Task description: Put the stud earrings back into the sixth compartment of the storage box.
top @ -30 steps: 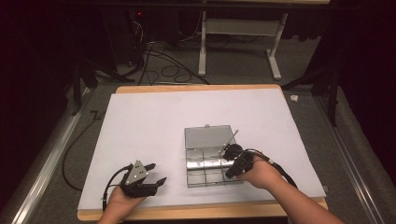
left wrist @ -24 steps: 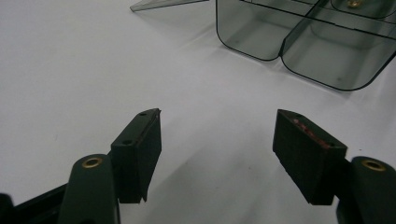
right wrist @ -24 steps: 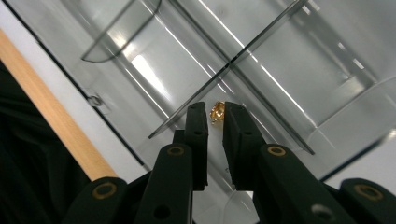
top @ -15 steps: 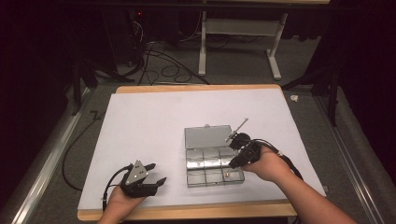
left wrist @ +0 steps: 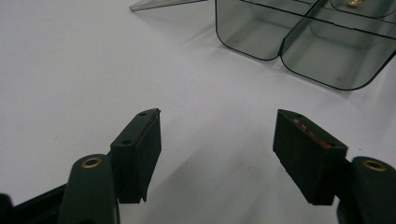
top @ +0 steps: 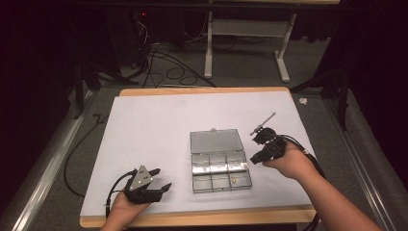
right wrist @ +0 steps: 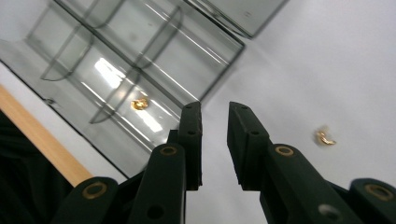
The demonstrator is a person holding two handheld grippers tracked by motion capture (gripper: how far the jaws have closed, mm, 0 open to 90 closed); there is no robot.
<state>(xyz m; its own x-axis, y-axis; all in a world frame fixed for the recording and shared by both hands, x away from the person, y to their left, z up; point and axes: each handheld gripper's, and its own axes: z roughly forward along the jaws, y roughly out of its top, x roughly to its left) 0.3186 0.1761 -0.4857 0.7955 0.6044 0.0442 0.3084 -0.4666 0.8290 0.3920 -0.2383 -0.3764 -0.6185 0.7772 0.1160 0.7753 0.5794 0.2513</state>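
A dim room with cables on the floor surrounds a wooden worktop (top: 202, 91) covered by a white sheet (top: 159, 125). The landmark is the clear compartment box (top: 219, 163), lying open near the sheet's front middle with its lid (top: 215, 140) folded flat toward the far side.

Nearest the front edge, left of the box and well apart from it, the left hand-held gripper (top: 151, 179) rests low on the sheet, its jaws spread with nothing between them. In the left gripper view, bare white sheet lies between the left hand-held gripper (left wrist: 217, 140) and the rounded corners of the box (left wrist: 299, 51), so that side is open room.

Inside the box, a small gold piece (top: 233, 180) sits in the front-right compartment; the right gripper view shows it (right wrist: 139, 103) too.

Just right of the box, the right hand-held gripper (top: 256, 146) hovers beside its right wall. Its jaws stand a narrow gap apart, having just been opening, and hold nothing. In its own view the right hand-held gripper (right wrist: 215, 126) points at the sheet just outside the box's edge, with a second gold piece (right wrist: 325, 137) lying loose on the sheet, right of the box.

Beyond the lid, the far half of the sheet stretches open to the worktop's back edge.
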